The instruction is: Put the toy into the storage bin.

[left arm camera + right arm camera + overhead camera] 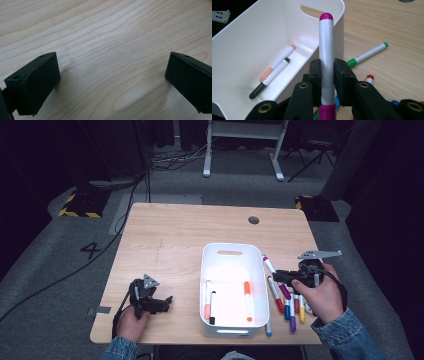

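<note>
We are clamping the magenta marker (326, 57) between the right gripper's (327, 75) jaws, its long axis running up and away toward the white bin (242, 45). Our left gripper (112, 77) is resting spread wide over the light wooden table (105, 37). Grey carpet (50, 270) is surrounding the table in a dark room

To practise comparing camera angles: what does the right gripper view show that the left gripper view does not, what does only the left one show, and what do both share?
Right gripper view alone: the right gripper shut on a magenta-capped marker, the white bin holding a peach marker and a black marker, and a green marker on the table.
Left gripper view alone: the left gripper open over bare wood.
Both: the wooden table.
</note>
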The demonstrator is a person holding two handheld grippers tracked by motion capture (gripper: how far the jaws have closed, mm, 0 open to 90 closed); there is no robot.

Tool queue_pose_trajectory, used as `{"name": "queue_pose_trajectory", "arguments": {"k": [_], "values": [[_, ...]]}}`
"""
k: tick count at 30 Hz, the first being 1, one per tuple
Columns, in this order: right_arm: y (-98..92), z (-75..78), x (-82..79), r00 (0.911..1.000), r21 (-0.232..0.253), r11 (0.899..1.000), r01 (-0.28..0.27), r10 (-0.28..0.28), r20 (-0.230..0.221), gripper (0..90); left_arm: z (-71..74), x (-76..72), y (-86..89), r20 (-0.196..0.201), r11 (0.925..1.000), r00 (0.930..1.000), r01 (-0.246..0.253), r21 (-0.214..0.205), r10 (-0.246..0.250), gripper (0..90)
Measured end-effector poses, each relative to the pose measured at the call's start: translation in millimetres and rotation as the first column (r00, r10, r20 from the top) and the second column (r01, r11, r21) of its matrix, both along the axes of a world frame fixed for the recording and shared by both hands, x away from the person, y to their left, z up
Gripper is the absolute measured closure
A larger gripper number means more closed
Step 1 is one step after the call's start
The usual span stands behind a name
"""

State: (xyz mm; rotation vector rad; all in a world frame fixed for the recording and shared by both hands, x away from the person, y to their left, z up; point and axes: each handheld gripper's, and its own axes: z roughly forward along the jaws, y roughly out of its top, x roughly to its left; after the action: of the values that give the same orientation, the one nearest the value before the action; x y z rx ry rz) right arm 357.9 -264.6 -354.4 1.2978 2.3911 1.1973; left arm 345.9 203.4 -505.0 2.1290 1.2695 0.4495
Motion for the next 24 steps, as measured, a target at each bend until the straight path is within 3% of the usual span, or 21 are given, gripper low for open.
{"name": "queue_pose_trajectory", "arguments": {"k": [10,18,24], "values": [[18.1,15.9,-15.2,0.9964,0.017,0.996,-0.083,0.083,0.018,76.9,0.0,0.0,0.0,0.000,1.0000,1.0000,0.000,0.000,0.000,0.0],[35.4,20.0,-23.4,0.9883,0.015,0.988,-0.152,0.152,0.016,76.9,-0.3,-0.4,-0.2,0.003,1.0000,1.0000,-0.003,-0.003,0.003,0.0],[52.9,20.2,-31.9,0.9763,0.019,0.976,-0.216,0.216,0.008,76.9,-0.4,-0.4,-0.3,0.005,1.0000,1.0000,-0.004,-0.003,0.004,0.0]]}}
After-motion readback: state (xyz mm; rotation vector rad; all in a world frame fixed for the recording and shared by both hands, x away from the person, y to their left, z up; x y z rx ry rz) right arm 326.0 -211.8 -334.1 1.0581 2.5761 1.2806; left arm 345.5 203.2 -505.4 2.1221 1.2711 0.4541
